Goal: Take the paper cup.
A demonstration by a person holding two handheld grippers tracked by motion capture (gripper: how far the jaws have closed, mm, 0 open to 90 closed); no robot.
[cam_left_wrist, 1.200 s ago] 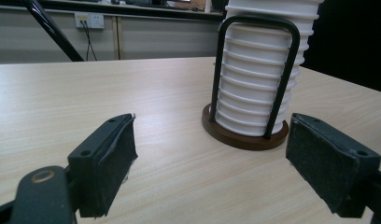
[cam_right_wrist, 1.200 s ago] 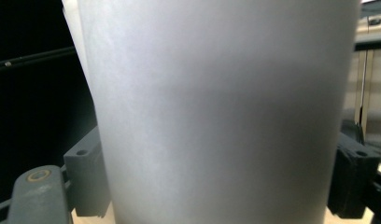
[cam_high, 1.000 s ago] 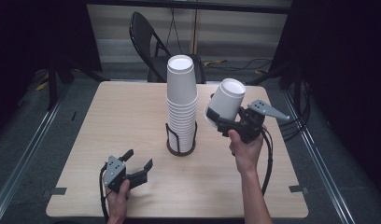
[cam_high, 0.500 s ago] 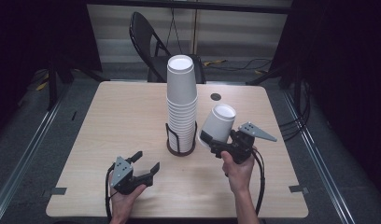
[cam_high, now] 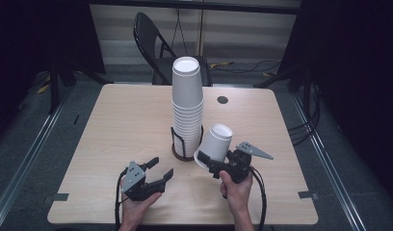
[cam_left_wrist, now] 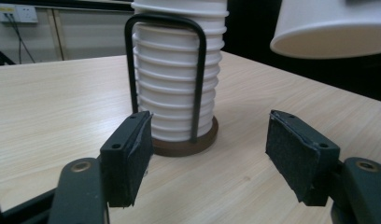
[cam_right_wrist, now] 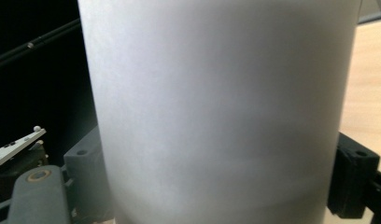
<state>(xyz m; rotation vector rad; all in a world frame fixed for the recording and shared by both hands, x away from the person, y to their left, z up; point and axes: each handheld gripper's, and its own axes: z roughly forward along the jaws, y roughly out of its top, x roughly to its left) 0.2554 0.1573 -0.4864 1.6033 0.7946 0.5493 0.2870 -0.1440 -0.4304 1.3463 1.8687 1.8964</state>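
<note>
A person's right tongs (cam_high: 215,162) clamp a single white paper cup (cam_high: 215,146) just to the right of the tall stack of cups (cam_high: 187,107), which stands in a black wire holder (cam_high: 185,144) near the middle of the wooden surface (cam_high: 127,120). The held cup is upside down and tilted, its closed base up and away from the person, its open rim low toward the near edge and seemingly just clear of the wood; its long axis leans back toward the far right corner. The left tongs (cam_high: 156,169) wait nearer the near-left corner, jaws apart with nothing between them, having just been closing a little. From the left gripper view, the holder (cam_left_wrist: 166,70) lies straight ahead and the cup's rim (cam_left_wrist: 331,44) hangs up and to the right. The right hand is plainly nearer; setting the cup down likely turns on levelling that rim.
</note>
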